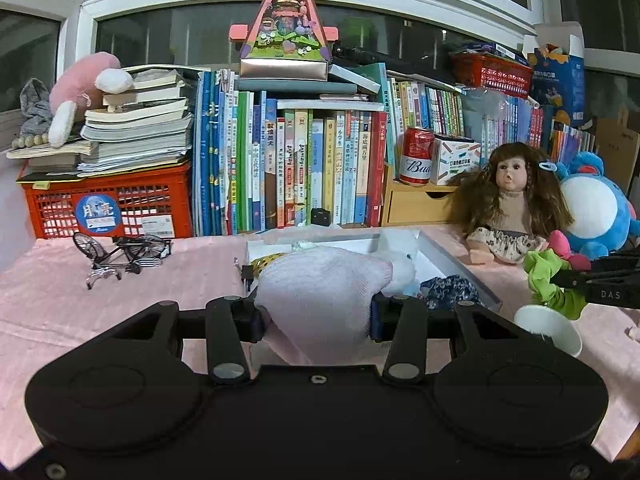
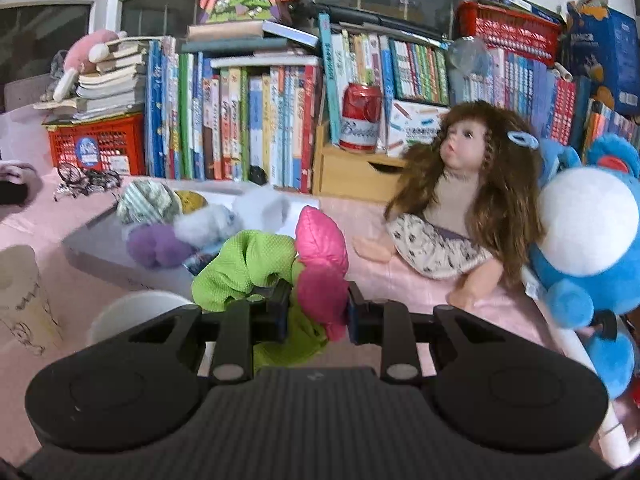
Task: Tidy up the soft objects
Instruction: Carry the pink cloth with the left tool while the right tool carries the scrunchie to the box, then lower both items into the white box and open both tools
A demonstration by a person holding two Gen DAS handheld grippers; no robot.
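claws (image 1: 316,322) (image 2: 316,316) clamped on soft toys

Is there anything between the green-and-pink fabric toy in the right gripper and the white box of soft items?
A white paper cup stands beside the path, low and left of the green-and-pink toy held by the right gripper. Above it, the way to the white box looks open.

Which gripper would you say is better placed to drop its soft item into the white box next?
Probably the left gripper: its pale pink cloth already hangs at the white box edge, while the right gripper holds the green-and-pink flower beside it.
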